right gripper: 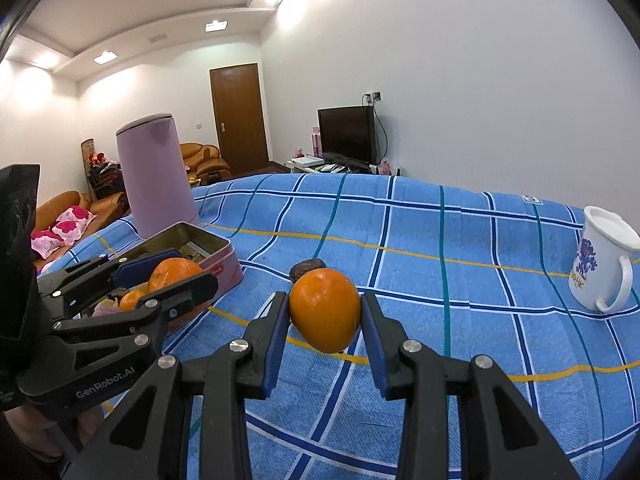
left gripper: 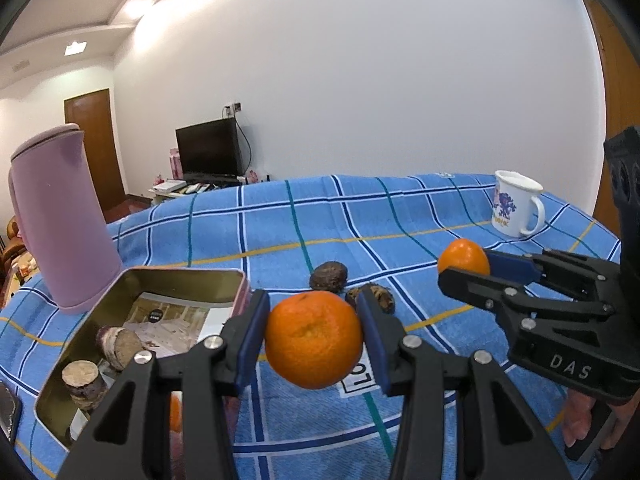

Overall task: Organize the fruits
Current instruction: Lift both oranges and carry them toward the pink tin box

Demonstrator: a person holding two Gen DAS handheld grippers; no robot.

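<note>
While both grippers hover, a blue plaid towelling cloth [right gripper: 460,280] drapes the surface in a white-walled room.
Left gripper [left gripper: 314,344] fingers pinch a dimpled round orange [left gripper: 314,344]; right gripper [right gripper: 325,310] fingers pinch a smoother orange [right gripper: 325,310]; metal tin [left gripper: 132,280] just left.

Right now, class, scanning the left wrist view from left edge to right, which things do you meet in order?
Tall pink plastic jug → open rectangular metal tin → large orange mandarin in the left gripper → smaller orange mandarin in the right gripper → white printed mug.
</note>
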